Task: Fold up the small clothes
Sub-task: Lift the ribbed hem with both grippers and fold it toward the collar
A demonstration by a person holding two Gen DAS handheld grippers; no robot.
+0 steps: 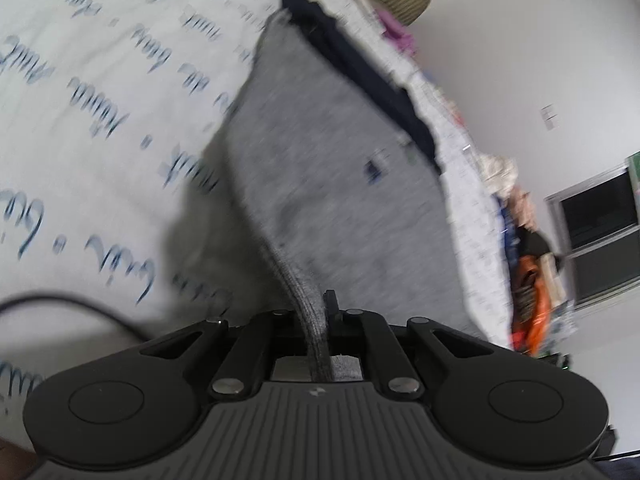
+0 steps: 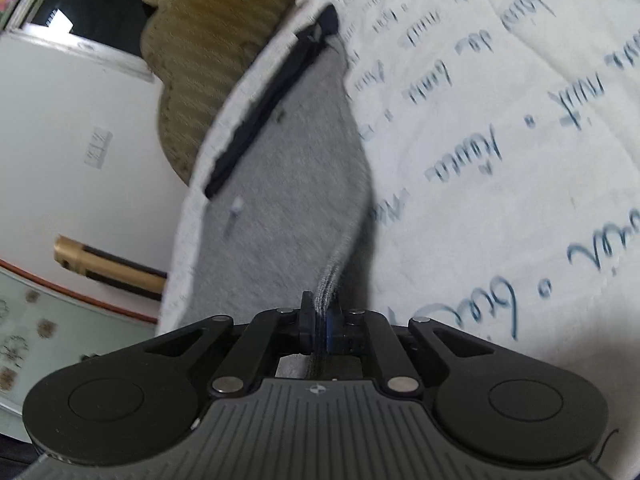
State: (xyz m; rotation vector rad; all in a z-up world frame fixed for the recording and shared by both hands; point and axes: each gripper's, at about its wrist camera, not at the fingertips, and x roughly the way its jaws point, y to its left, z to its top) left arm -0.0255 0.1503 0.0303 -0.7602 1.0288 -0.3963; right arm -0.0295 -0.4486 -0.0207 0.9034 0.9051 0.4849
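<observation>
A small grey garment (image 1: pixel 320 168) with a dark navy band (image 1: pixel 360 68) along its far edge lies on a white bed sheet printed with blue script (image 1: pixel 100 80). My left gripper (image 1: pixel 320 312) is shut on the near ribbed edge of the garment, which bunches up between its fingers and lifts off the sheet. In the right wrist view the same grey garment (image 2: pixel 288 168) and its navy band (image 2: pixel 264 108) stretch away from me. My right gripper (image 2: pixel 322 316) is shut on another part of that near ribbed edge. Both views are blurred.
A tan ribbed cushion (image 2: pixel 208 52) lies beyond the bed's far edge. A heap of coloured clothes (image 1: pixel 528 272) sits at the bed's right side, with a white wall and dark window (image 1: pixel 600 220) behind. A black cable (image 1: pixel 80 304) crosses the sheet at lower left.
</observation>
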